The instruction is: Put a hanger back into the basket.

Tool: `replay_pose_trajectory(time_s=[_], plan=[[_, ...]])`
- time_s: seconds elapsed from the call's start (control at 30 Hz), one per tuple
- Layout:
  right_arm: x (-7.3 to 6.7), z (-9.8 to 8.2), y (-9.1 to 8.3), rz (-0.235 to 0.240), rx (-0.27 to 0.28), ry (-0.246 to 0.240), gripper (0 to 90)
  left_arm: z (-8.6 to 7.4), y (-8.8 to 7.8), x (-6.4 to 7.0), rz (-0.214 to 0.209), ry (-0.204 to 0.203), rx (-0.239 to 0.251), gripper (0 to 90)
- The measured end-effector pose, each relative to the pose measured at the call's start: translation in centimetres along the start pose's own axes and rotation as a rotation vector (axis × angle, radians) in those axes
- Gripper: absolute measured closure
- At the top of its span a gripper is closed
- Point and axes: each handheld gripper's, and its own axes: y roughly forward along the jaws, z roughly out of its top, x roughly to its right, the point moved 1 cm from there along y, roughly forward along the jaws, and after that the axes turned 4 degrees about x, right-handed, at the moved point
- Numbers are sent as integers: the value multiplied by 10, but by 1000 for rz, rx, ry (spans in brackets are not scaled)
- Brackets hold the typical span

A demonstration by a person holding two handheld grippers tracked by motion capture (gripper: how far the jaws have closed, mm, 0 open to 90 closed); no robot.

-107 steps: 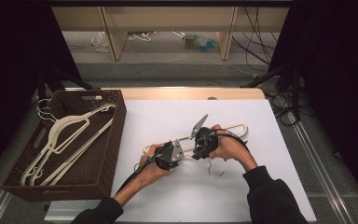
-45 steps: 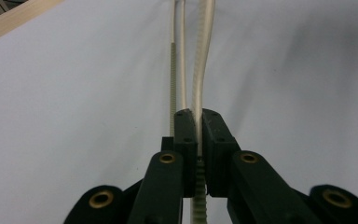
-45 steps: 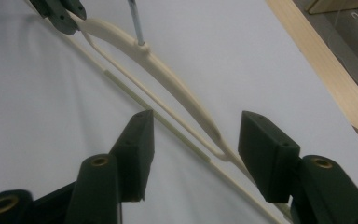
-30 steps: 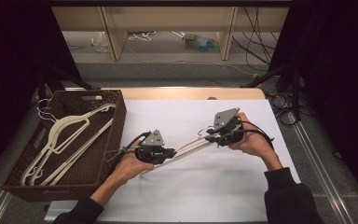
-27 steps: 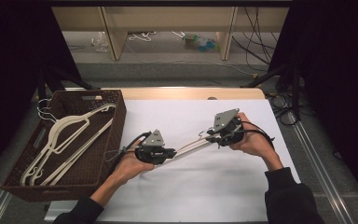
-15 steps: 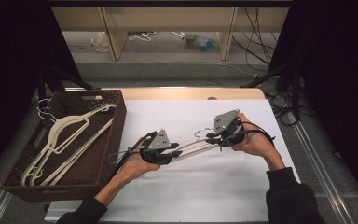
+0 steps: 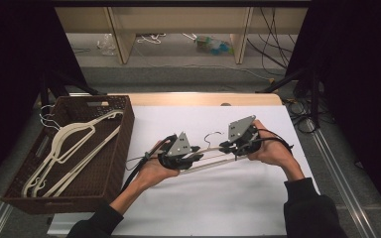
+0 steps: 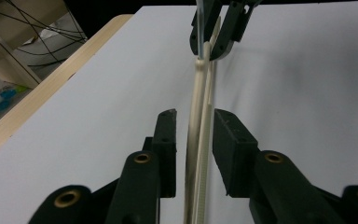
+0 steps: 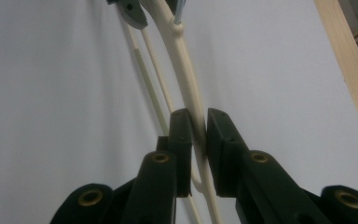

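We find a cream hanger (image 7: 213, 157) held above the white surface (image 7: 238, 198), spanning the gap between the two grippers near its middle, with its metal hook (image 7: 212, 136) rising between them. The right gripper (image 7: 230, 147) has its jaws pinched on one arm of the hanger; in the right gripper view the arm (image 9: 193, 116) passes directly between the pads with no gap either side. The left gripper (image 7: 191, 156) straddles the other end. In the left gripper view its jaws stand slightly spread about the hanger (image 8: 199, 140), with a sliver of daylight on each side of the plastic, so we record no contact there; those jaws have just been closing a little, with the hanger between them. The same view shows the right gripper's jaws (image 8: 216, 28) farther off, clamped at the hanger's neck.

To the left, a brown wicker basket (image 7: 114, 148) sits at the edge of the surface, well apart from the held hanger. It contains further cream hangers (image 7: 69, 148) lying flat, their hooks toward the far left corner. A wooden strip (image 7: 203, 98) borders the surface's far edge.
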Motion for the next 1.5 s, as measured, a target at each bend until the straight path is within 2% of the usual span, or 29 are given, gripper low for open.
replay_pose_trajectory(time_s=[0.07, 0.1, 0.27, 0.53, 0.57, 0.6, 0.7, 0.77, 0.83, 0.93, 1.0, 1.03, 1.07, 1.1, 1.13, 1.17, 1.2, 1.23, 1.27, 1.3, 1.33, 1.37, 1.4, 1.43, 1.5], plan=[[0, 0, 0, 1, 1, 2, 808, 1, 2, 0, -15, -2, -6, 739], [0, 0, 0, 3, 1, 2, 808, 2, 5, -1, -27, 4, -27, 745], [0, 0, 0, 6, 4, 3, 807, 2, 8, -4, -36, -20, -12, 807], [0, -1, -1, 11, 4, 11, 793, 3, 7, -6, -78, -9, -10, 847], [0, -1, -1, 8, 3, 17, 785, 3, 7, -7, -100, -19, -10, 855], [0, -1, -2, 1, 7, 28, 771, 3, 7, -7, -102, -38, -7, 860], [3, -1, -7, -34, 26, 51, 692, 4, 7, -9, -96, -35, -9, 861], [3, -1, -15, -60, 53, 95, 619, 4, 6, -9, -94, -49, -16, 861], [3, -1, -25, -123, 76, 130, 528, 5, 4, -8, -81, -70, -10, 861], [1, -1, -37, -153, 99, 206, 440, 9, -3, -7, -39, -133, -39, 861], [-3, -1, -42, -198, 111, 255, 380, 10, -6, -8, -31, -142, -44, 861], [-3, -1, -42, -198, 111, 255, 380, 11, -8, -9, -13, -162, -48, 861], [-6, -1, -44, -208, 122, 274, 364, 12, -12, -12, 0, -179, -52, 861], [-11, -2, -48, -223, 139, 322, 320, 12, -15, -13, 11, -190, -51, 861], [-14, -3, -50, -233, 133, 340, 292, 13, -23, -19, 33, -219, -55, 861], [-16, -3, -52, -242, 130, 350, 290, 13, -27, -20, 45, -251, -49, 861], [-16, -3, -52, -242, 130, 350, 290, 13, -27, -20, 45, -251, -49, 861], [-20, -4, -54, -253, 139, 362, 299, 14, -31, -23, 52, -271, -45, 861], [-26, -6, -57, -237, 151, 381, 303, 16, -41, -26, 74, -311, -48, 861], [-26, -6, -57, -237, 151, 381, 303, 16, -41, -26, 74, -311, -48, 861], [-32, -8, -58, -241, 130, 398, 303, 20, -50, -26, 108, -357, -40, 861], [-32, -8, -58, -241, 130, 398, 303, 20, -50, -26, 108, -357, -40, 861], [-33, -8, -58, -246, 137, 394, 303, 22, -57, -27, 113, -356, -42, 861], [-38, -10, -57, -235, 144, 399, 301, 25, -66, -26, 130, -399, -17, 861], [-42, -12, -56, -237, 147, 405, 294, 28, -77, -26, 132, -434, 15, 861]])
